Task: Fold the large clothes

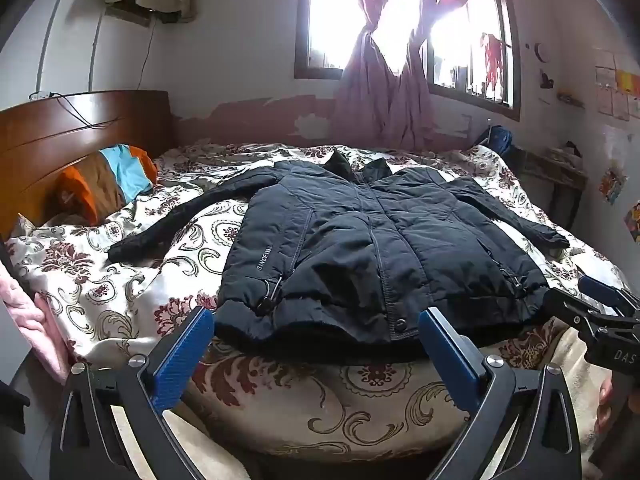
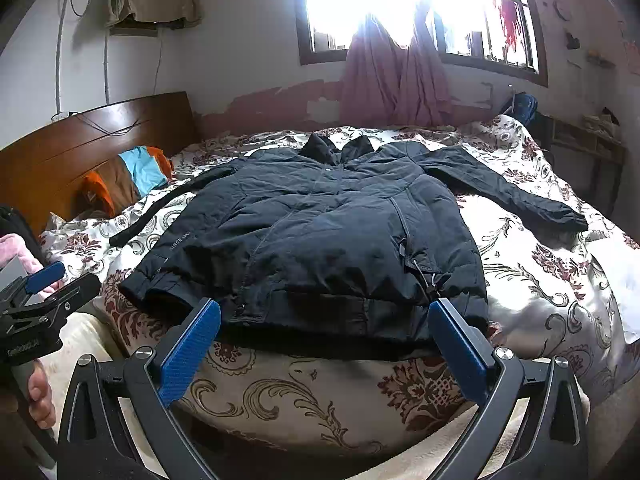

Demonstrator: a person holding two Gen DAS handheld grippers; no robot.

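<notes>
A dark navy padded jacket lay spread front-up on a bed covered with a cream quilt patterned in maroon flowers and scrolls, its collar toward the window and its hem toward the cameras, both sleeves stretched out to the sides. The left gripper hovered just short of the hem, its blue-padded fingers spread wide and holding nothing. The right gripper hung likewise before the hem, fingers fully apart and empty. An orange, brown and light-blue cushion rested against the brown wooden headboard, and pink curtains hung tied at the bright window.
</notes>
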